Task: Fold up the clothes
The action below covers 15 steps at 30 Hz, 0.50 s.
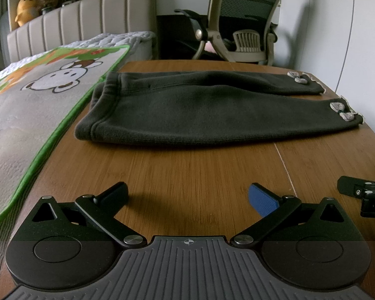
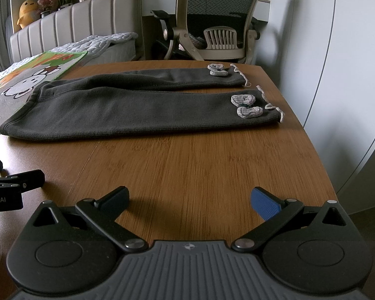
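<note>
Left wrist view: the left tongs [image 1: 187,197] hover wide and empty over the wooden table [image 1: 187,175], the right tongs [image 2: 190,200] alongside them, equally wide and empty. Beyond, well apart from both, dark grey trousers [image 1: 200,107] lie flat across the table, waistband toward the cartoon-print mat [image 1: 37,95], bow-trimmed cuffs [image 2: 247,105] at the far right. No fold appears made yet; judging by this, the whole job remains

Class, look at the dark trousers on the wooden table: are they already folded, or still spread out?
Spread out. The dark trousers lie flat on the table, both legs extended side by side, cuffs apart, no fold across them.
</note>
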{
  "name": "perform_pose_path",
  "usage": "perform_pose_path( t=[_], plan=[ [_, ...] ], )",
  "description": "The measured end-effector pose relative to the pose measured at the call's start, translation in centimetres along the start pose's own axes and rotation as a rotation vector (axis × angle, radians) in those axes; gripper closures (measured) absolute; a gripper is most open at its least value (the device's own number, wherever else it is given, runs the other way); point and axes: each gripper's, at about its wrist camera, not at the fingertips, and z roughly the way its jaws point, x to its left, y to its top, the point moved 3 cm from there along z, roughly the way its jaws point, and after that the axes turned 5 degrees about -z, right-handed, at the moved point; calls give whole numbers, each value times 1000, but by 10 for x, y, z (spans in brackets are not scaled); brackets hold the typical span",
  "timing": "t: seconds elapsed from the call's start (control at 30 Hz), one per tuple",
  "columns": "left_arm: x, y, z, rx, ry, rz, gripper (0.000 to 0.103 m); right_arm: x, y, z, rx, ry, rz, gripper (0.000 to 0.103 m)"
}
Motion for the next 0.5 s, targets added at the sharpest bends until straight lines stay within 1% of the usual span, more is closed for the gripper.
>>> perform_pose_path(
  t=[0.5],
  plan=[
    [1,1,0,7,-6,8,0,-1,1,1,7,13,-11,0]
  ],
)
